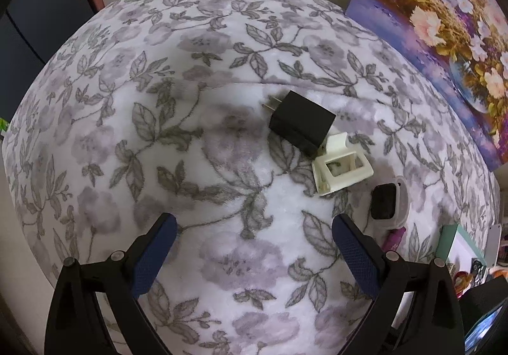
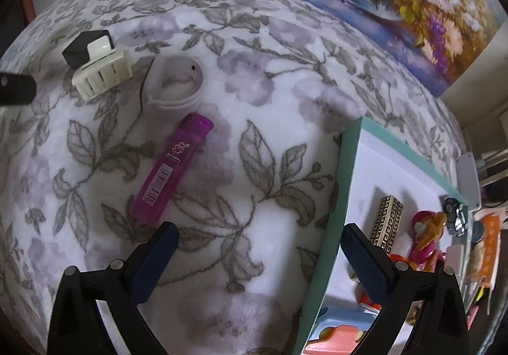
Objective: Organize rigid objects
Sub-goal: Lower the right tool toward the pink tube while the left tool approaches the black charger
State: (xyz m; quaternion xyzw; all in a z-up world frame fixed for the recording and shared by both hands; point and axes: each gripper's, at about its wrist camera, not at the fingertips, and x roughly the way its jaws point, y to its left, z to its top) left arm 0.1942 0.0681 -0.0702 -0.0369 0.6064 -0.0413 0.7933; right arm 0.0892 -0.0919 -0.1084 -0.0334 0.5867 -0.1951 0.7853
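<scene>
- Blanket (image 2: 254, 75): white, patterned with grey leaves and lilac flowers.
- Lighter (image 2: 173, 169): purple.
- Charger (image 1: 301, 123): black.
- Clip (image 1: 341, 169): cream.
- Box (image 2: 347, 164): teal-rimmed.

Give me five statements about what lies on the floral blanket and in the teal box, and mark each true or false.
1. Both grippers are open and hold nothing. True: the left gripper and the right gripper each show a wide gap with only blanket or box behind.
2. The purple lighter lies inside the teal box. False: it lies on the blanket, left of the box.
3. The black charger lies beside the cream hair clip. True.
4. The black charger's prongs are plugged into a socket. False: they stick out free above the blanket.
5. The teal box is empty. False: a patterned case and a toy figure are in it.
</scene>
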